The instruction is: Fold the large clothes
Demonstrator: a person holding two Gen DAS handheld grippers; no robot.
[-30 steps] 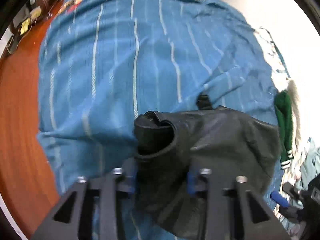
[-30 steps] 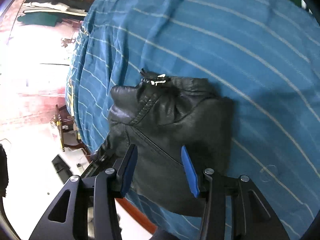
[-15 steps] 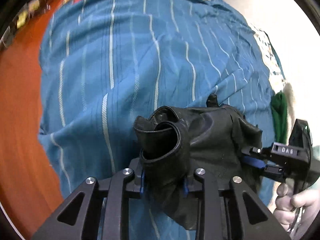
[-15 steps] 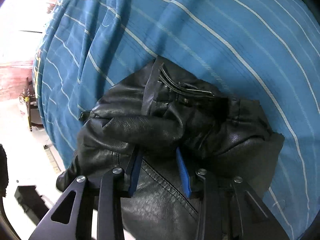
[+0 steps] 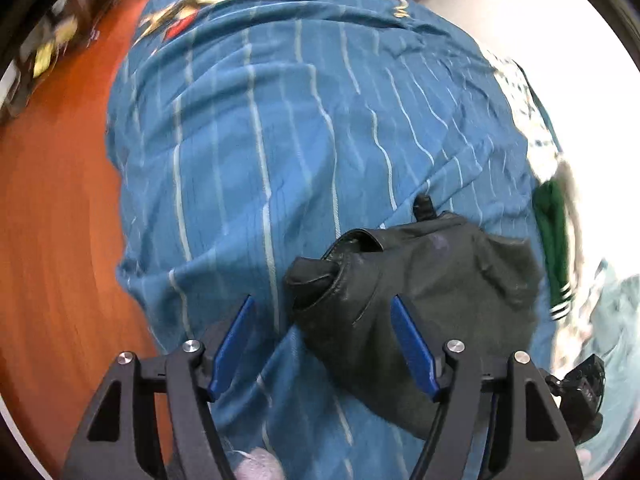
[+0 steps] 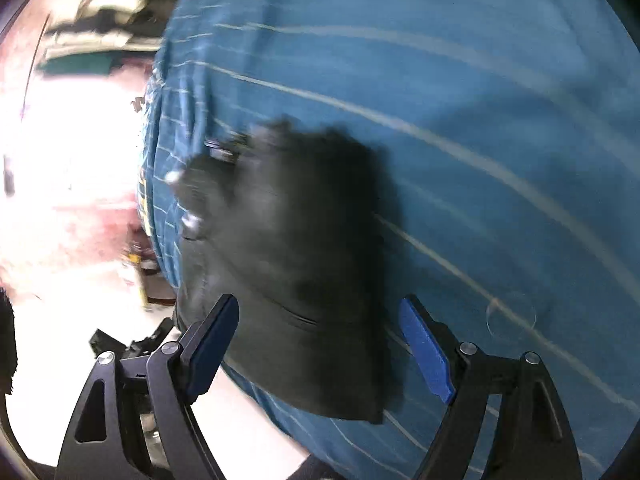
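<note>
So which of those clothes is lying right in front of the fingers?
The folded black leather jacket, lying on the blue striped sheet. The green garment with white cuff stripes sits farther off at the sheet's right edge.

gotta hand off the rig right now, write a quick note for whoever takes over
Left gripper: open, empty, just short of the black leather jacket.
Right gripper: open, empty, at the jacket's other side.
The jacket lies as a folded bundle near the edge of the blue striped sheet; neither gripper holds it.
Done: the jacket looks folded and set down.
Left: check the fold is tidy; the green garment beyond may come next.
</note>
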